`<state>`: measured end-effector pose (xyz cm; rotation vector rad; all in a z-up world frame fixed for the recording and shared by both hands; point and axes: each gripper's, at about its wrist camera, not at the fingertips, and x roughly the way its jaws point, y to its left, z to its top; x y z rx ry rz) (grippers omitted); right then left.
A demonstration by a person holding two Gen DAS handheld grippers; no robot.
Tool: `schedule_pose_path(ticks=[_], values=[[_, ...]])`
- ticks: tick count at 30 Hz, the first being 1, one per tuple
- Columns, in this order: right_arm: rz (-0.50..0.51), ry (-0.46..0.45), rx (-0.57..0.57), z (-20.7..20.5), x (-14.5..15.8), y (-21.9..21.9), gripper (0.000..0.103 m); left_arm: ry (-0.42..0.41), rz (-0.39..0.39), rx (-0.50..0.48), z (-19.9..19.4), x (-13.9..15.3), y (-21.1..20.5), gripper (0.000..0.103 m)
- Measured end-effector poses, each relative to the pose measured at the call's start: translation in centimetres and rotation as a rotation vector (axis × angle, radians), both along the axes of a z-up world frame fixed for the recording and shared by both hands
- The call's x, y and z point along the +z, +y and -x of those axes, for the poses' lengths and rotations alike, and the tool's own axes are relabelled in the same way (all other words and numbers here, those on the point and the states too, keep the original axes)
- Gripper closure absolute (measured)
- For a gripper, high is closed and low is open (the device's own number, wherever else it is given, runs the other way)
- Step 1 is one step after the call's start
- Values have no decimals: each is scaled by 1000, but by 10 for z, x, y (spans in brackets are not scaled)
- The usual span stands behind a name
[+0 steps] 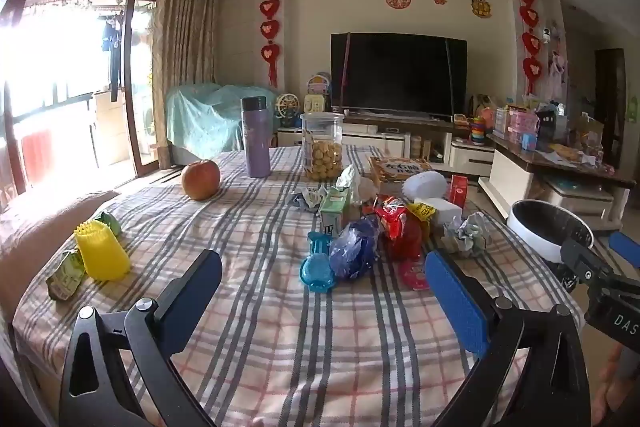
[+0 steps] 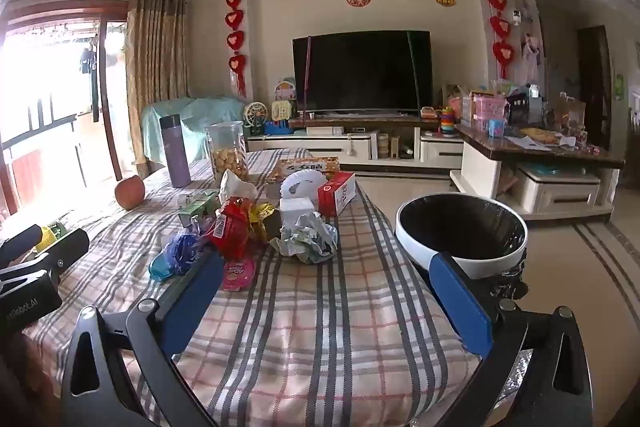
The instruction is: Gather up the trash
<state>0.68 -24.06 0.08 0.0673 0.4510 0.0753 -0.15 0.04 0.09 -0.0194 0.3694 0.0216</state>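
A heap of trash lies mid-table on the checked cloth: a blue plastic bag (image 1: pixel 354 247), a red wrapper (image 1: pixel 398 227), crumpled foil paper (image 1: pixel 468 237), a green carton (image 1: pixel 334 211) and a pink lid (image 1: pixel 414 273). In the right wrist view the same heap shows the red wrapper (image 2: pixel 234 227), the foil paper (image 2: pixel 308 237) and the blue bag (image 2: pixel 178 255). A white bin with a black liner (image 2: pixel 460 227) stands beside the table's right edge. My left gripper (image 1: pixel 320 271) hovers open, short of the heap. My right gripper (image 2: pixel 324 275) is open too, nothing between its fingers.
An apple (image 1: pixel 200 179), a purple flask (image 1: pixel 256 137), a cookie jar (image 1: pixel 322 147), a yellow cup (image 1: pixel 102 253) and small green packets (image 1: pixel 66 275) sit on the table (image 1: pixel 280 327). A red box (image 2: pixel 336 193) and a white speaker (image 2: pixel 300 185) lie behind the heap. A TV unit stands beyond.
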Motion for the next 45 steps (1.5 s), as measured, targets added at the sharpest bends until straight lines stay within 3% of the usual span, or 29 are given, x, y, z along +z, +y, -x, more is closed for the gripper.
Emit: schedule_pose_path(ticks=[3, 7, 45], values=[[-11, 7, -4, -2, -1, -1, 0, 6, -31, -5, 1, 1, -3, 0], [7, -24, -11, 2, 1, -1, 0, 8, -25, -4, 4, 2, -7, 0], [-12, -16, -11, 6, 0, -6, 0, 2, -33, -10, 3, 2, -5, 0]])
